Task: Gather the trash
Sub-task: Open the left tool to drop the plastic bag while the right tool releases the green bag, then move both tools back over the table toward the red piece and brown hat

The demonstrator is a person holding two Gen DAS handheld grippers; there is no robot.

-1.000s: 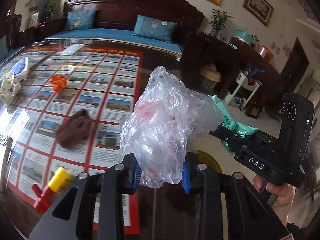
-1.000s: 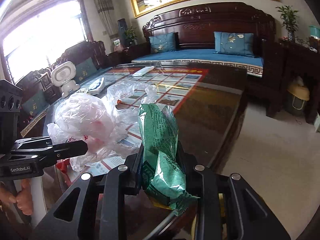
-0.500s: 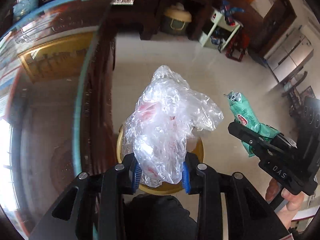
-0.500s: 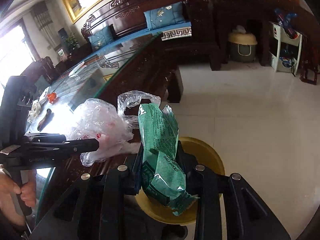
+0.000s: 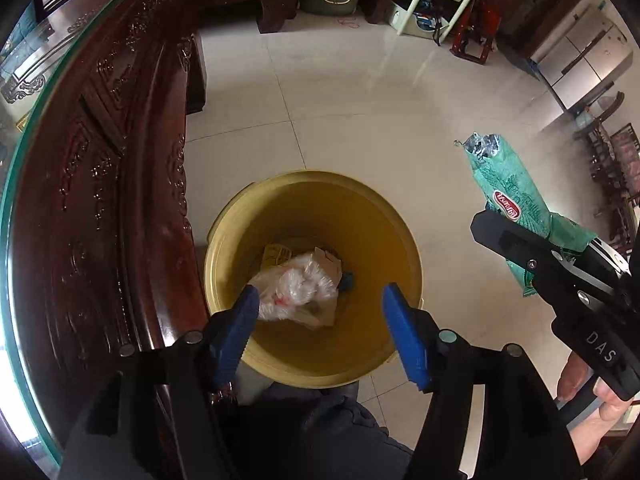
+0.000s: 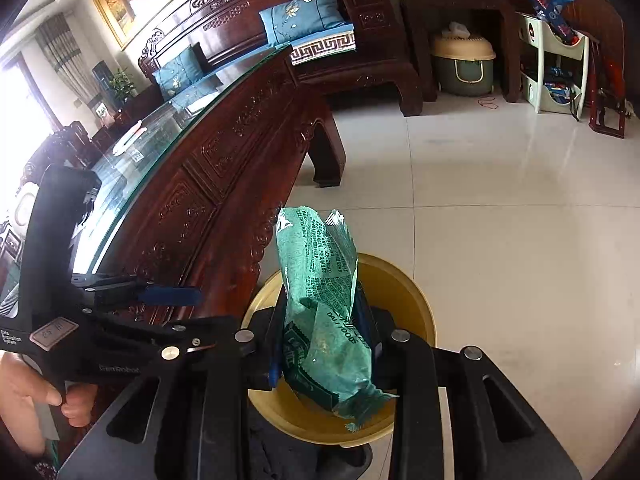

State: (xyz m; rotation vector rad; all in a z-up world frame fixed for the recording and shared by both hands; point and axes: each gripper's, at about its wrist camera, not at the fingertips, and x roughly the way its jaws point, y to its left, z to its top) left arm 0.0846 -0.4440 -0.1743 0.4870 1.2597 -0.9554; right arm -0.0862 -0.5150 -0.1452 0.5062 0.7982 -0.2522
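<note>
The left gripper (image 5: 316, 332) is opening over the round yellow plastic bin (image 5: 404, 240), nothing between its jaws; the crumpled clear plastic bag (image 5: 296, 284) lies inside. The right gripper (image 6: 324, 344) clamps the green foil snack wrapper (image 6: 324, 300) above the bin, not yet dropped.

the left wrist camera looks steeply down into the yellow bin (image 5: 312, 200), close above it, table edge (image 5: 100, 200) at nine o'clock. the right wrist camera faces more level, across the floor toward the sofa (image 6: 280, 32) at eleven o'clock. both share the bin (image 6: 404, 280) (and each other's gripper).
</note>
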